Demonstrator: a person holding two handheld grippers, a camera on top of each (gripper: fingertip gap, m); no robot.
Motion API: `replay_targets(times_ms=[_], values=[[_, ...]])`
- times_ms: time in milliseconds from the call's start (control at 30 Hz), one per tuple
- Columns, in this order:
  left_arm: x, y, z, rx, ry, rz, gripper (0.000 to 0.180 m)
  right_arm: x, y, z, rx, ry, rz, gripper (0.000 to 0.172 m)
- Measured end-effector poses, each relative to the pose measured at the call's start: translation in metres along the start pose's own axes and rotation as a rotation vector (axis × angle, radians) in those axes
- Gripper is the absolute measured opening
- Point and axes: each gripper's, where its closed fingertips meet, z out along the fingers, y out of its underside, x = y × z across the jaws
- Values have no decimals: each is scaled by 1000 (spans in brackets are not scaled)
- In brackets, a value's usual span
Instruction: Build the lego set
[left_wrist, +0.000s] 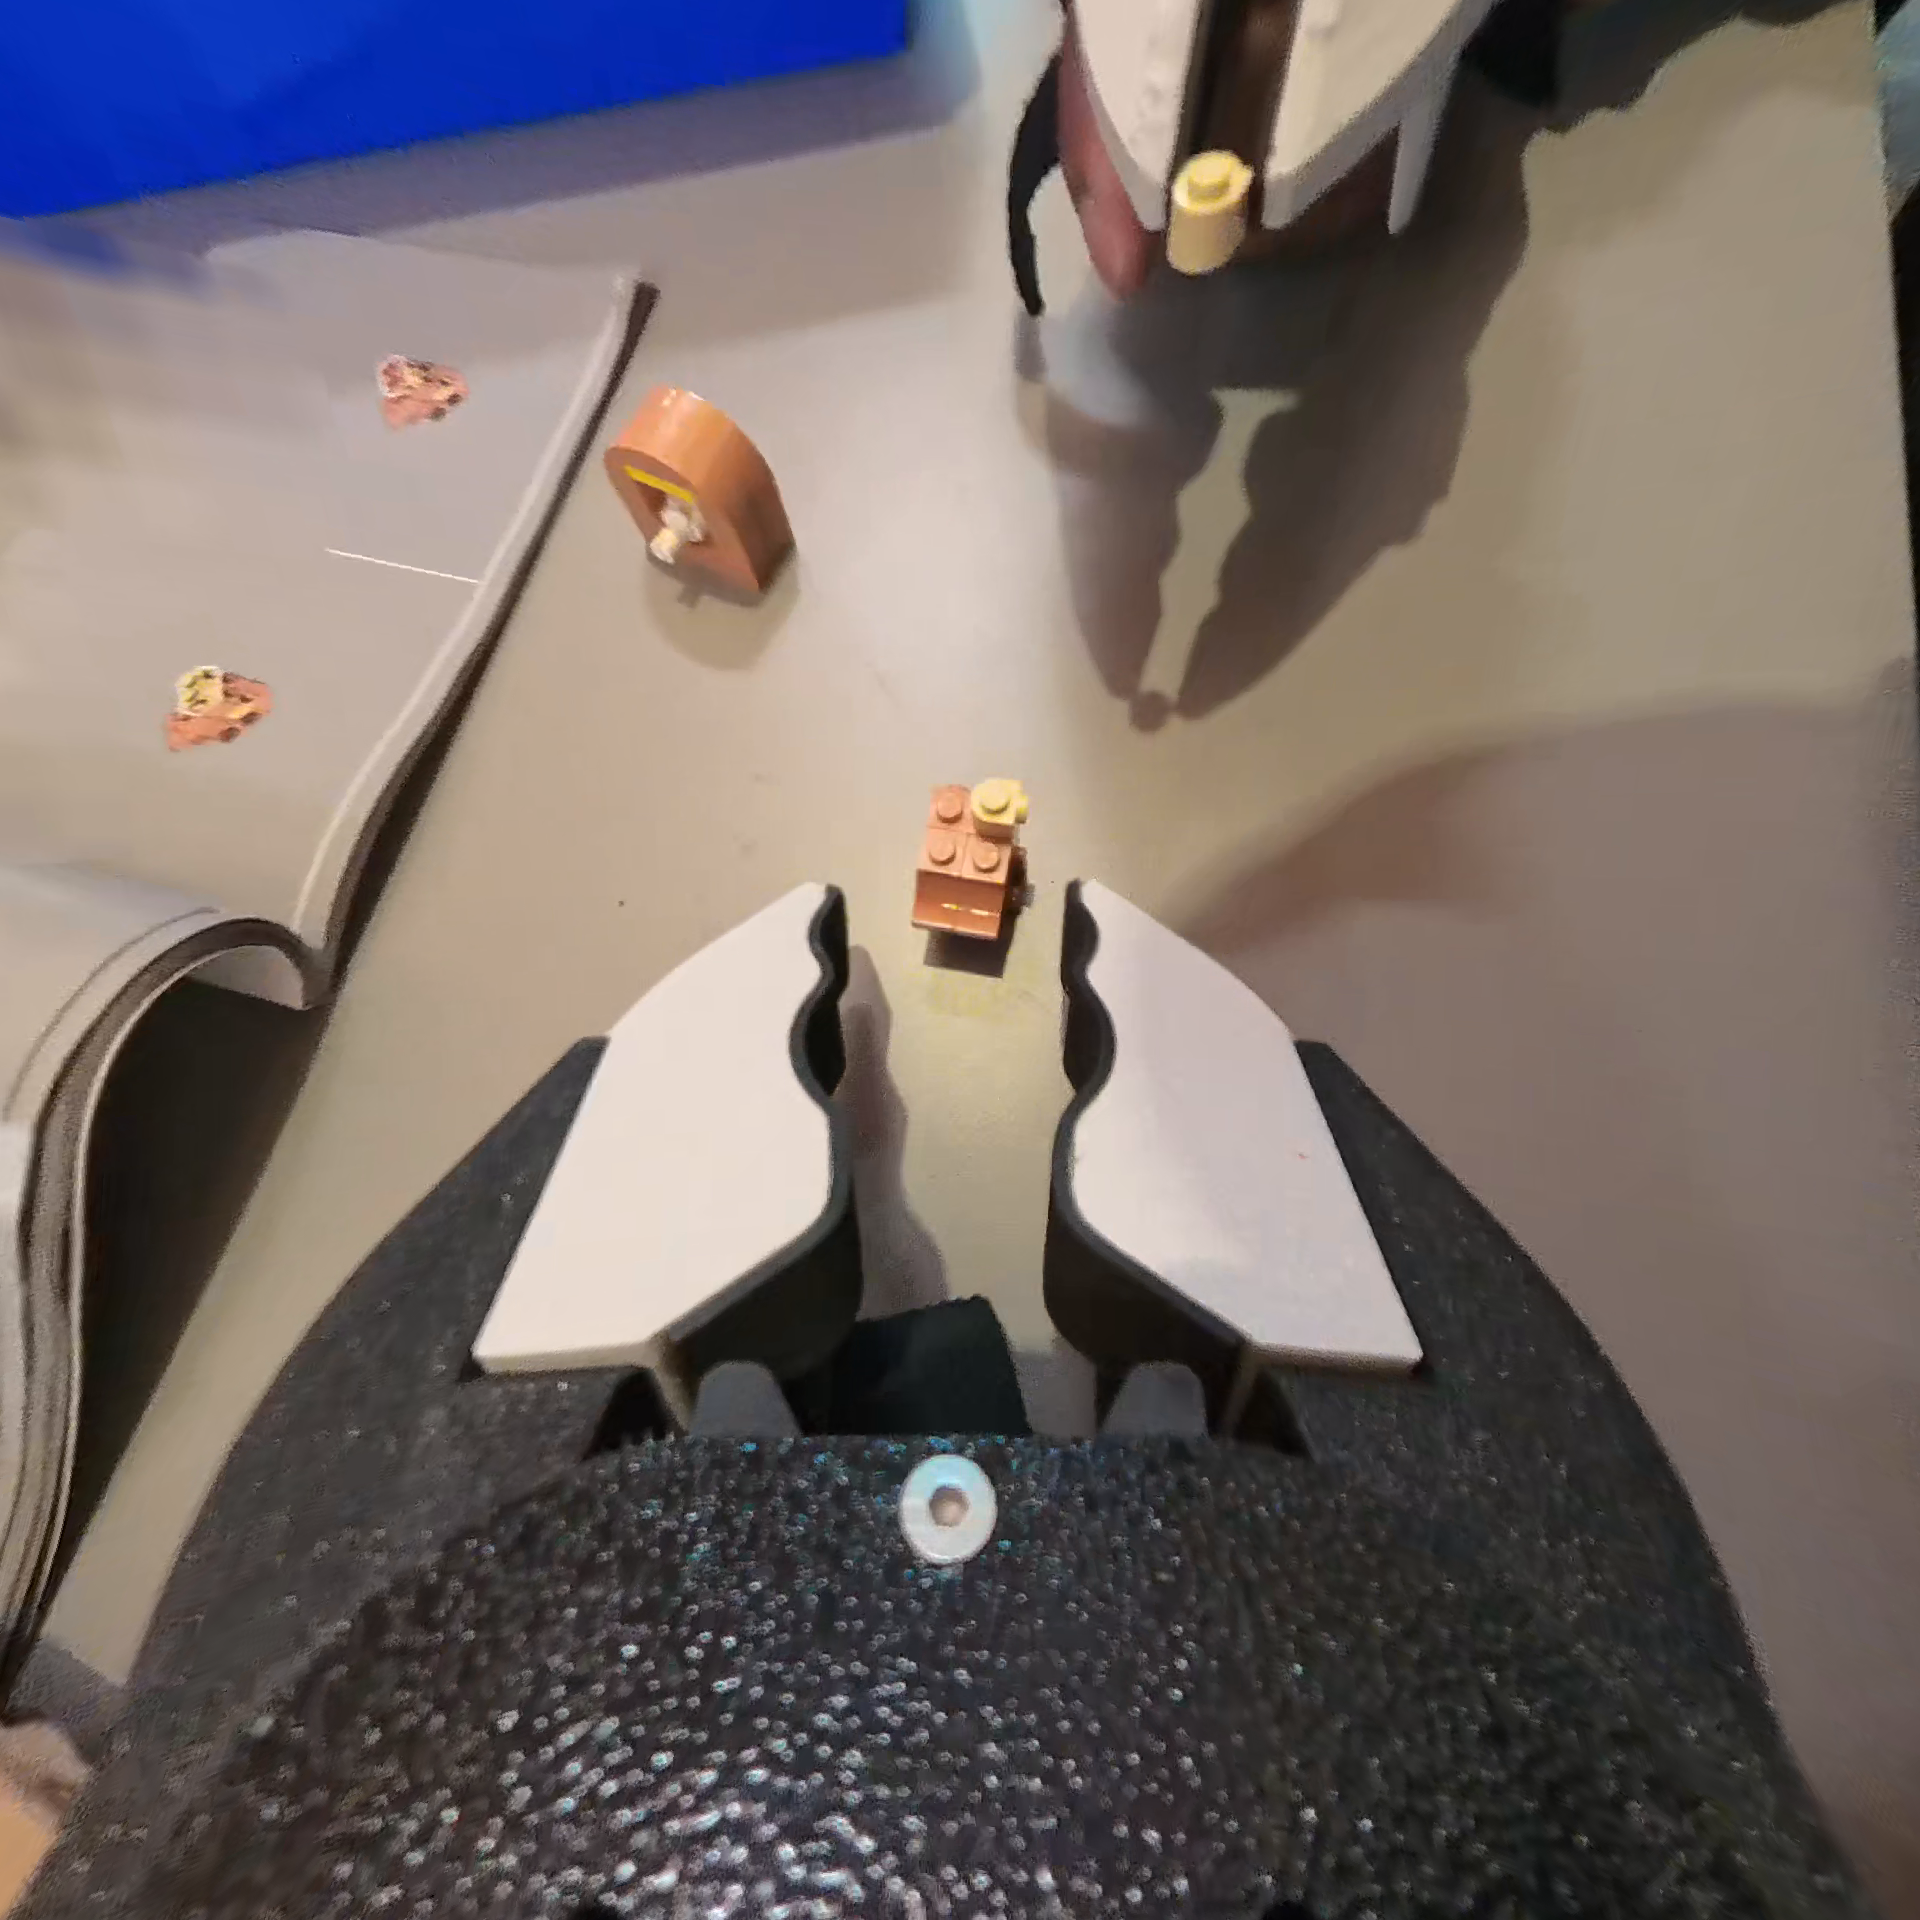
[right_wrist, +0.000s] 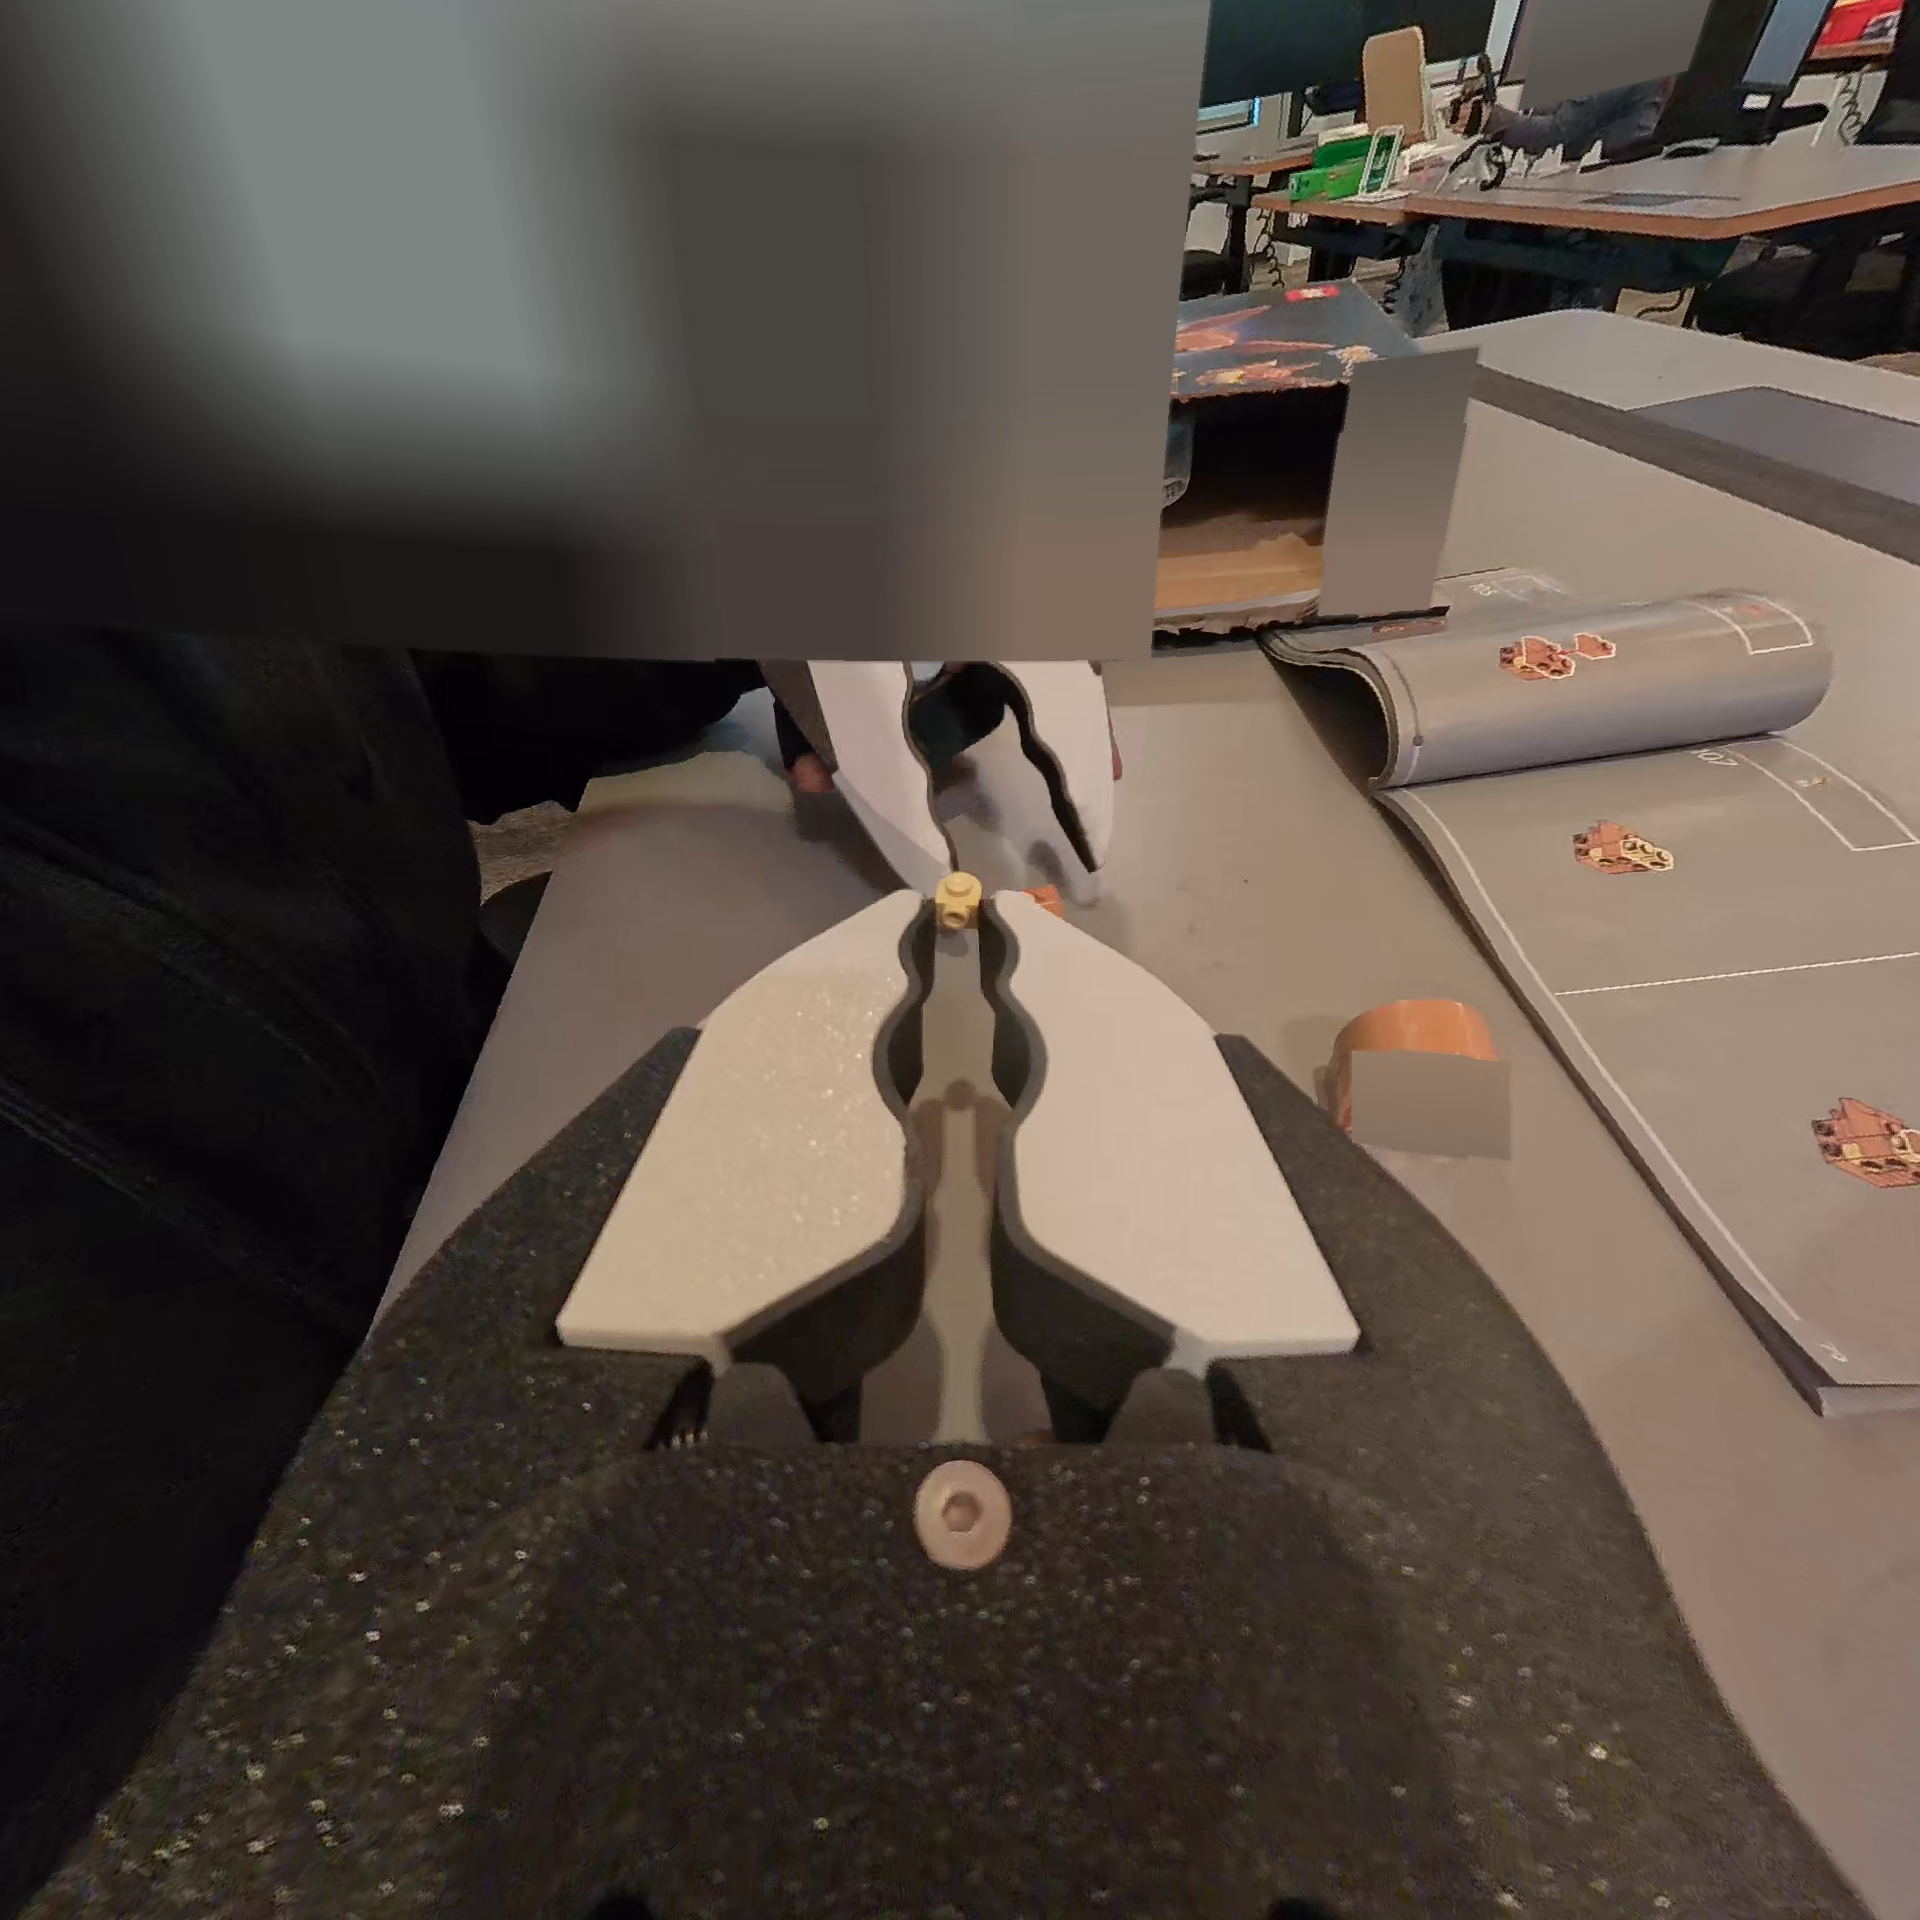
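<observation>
grey tabletop (left_wrist: 644, 831) fills both wrist views, with an open instruction booklet (left_wrist: 260, 540) at about ten o'clock in the left wrist view and desks far behind in the right one. the left gripper (left_wrist: 951, 914) hangs low over the table with its tongs spread, and a small brown brick stack (left_wrist: 966, 873) topped by a tan stud piece stands on the table just ahead of the gap, touching neither pad. the right gripper (right_wrist: 958, 909) is pressed together at the tips, pinching a tiny tan round brick (right_wrist: 958, 902); in the left view it sits at one o'clock, raised and angled downward. a rounded brown arch piece (left_wrist: 701, 499) lies near the booklet's edge at eleven o'clock. risk, as i judge it: the pinched brick is held only at the very fingertips, so a slight twist could pop it loose, and the free-standing stack could tip if a spread finger brushes it. both grippers point toward each other over the table.
</observation>
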Motion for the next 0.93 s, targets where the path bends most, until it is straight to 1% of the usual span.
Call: replay_targets(times_ms=[167, 267, 400, 533, 700, 933], values=[[3, 0, 13, -13, 14, 75, 33, -3, 2, 2, -12, -15, -3, 7], [9, -3, 16, 6, 54, 77, 17, -5, 2, 3, -17, -16, -11, 7], [13, -7, 18, 14, 74, 97, 17, -5, 2, 3, -25, -2, -35, 7], [27, -25, 19, 77, 109, 130, 17, -6, 5, 5, -46, -3, -49, 7], [42, -36, 21, 88, 135, 207, 16, -12, 13, 9, -99, -40, -53, 7], [52, -40, 21, 88, 153, 240, 17, -18, 25, 15, -185, -45, -110, 7]])
